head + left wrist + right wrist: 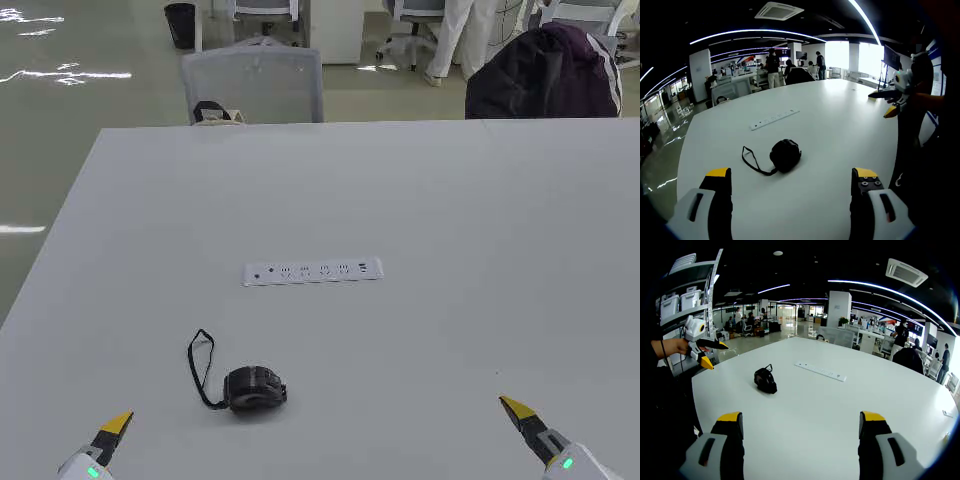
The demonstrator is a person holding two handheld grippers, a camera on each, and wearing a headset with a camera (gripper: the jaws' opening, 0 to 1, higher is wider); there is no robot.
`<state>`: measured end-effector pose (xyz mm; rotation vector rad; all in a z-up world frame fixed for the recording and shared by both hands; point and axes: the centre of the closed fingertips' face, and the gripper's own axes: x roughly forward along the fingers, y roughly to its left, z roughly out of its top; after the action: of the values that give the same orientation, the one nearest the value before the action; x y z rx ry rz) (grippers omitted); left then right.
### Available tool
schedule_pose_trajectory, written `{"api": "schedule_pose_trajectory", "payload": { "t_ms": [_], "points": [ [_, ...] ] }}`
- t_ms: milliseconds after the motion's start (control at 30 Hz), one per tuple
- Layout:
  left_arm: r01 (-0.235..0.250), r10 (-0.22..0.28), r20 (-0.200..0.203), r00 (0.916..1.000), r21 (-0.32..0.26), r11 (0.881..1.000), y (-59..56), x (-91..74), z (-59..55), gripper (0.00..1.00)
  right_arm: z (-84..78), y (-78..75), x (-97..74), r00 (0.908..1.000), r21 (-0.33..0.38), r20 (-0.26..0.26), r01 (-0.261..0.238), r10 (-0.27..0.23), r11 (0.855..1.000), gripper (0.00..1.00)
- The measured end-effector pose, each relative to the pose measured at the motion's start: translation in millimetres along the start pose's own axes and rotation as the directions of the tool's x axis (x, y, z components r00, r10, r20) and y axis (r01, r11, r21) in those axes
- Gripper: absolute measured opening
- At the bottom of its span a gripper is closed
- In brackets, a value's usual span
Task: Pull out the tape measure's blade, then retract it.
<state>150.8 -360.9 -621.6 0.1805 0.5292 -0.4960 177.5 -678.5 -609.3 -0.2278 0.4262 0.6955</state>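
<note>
A black tape measure [255, 389] with a black wrist loop [200, 365] lies on the white table, blade retracted. In the left gripper view the tape measure [785, 155] sits just ahead of my left gripper [792, 182], which is open and holds nothing. My left gripper [112, 428] shows at the bottom left of the head view, left of the tape measure. At the bottom right, my right gripper [517, 410] is well clear of it. From the right gripper view the tape measure [765, 380] lies far ahead and left of my open right gripper [801, 425].
A white power strip [313, 271] lies flat beyond the tape measure. A grey mesh chair [253, 85] and a chair draped with a dark jacket [543, 75] stand at the far edge of the table [450, 220]. People stand in the office behind.
</note>
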Motion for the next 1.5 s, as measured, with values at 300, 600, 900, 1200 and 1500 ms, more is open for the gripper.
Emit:
{"api": "schedule_pose_trajectory", "payload": {
  "t_ms": [300,600,900,1200,1500],
  "points": [
    [-0.002,0.002,-0.009,1.0000,-0.003,1.000,1.2,5.7,-0.8,0.99,-2.4,-1.9,4.9,0.9998,-0.002,-0.013,-0.017,0.017,1.000,0.98],
    [-0.003,0.003,-0.013,0.9999,0.006,1.000,2.1,11.7,3.2,0.99,-5.8,-4.7,10.4,0.9990,-0.006,-0.027,-0.035,0.035,0.999,0.98],
    [0.003,-0.003,-0.015,0.9999,0.008,1.000,0.9,18.7,5.9,0.99,-5.0,-6.3,14.7,0.9981,-0.012,-0.032,-0.053,0.053,0.999,0.97],
    [0.021,-0.020,-0.021,0.9996,0.020,1.000,0.0,29.1,9.5,0.99,-2.8,-9.2,21.9,0.9965,-0.016,-0.037,-0.076,0.075,0.997,0.97],
    [0.074,-0.071,-0.041,0.9966,0.061,0.995,-2.9,43.9,11.7,0.94,-2.3,-7.5,35.8,0.9857,-0.047,-0.045,-0.165,0.163,0.985,0.88]
  ]
}}
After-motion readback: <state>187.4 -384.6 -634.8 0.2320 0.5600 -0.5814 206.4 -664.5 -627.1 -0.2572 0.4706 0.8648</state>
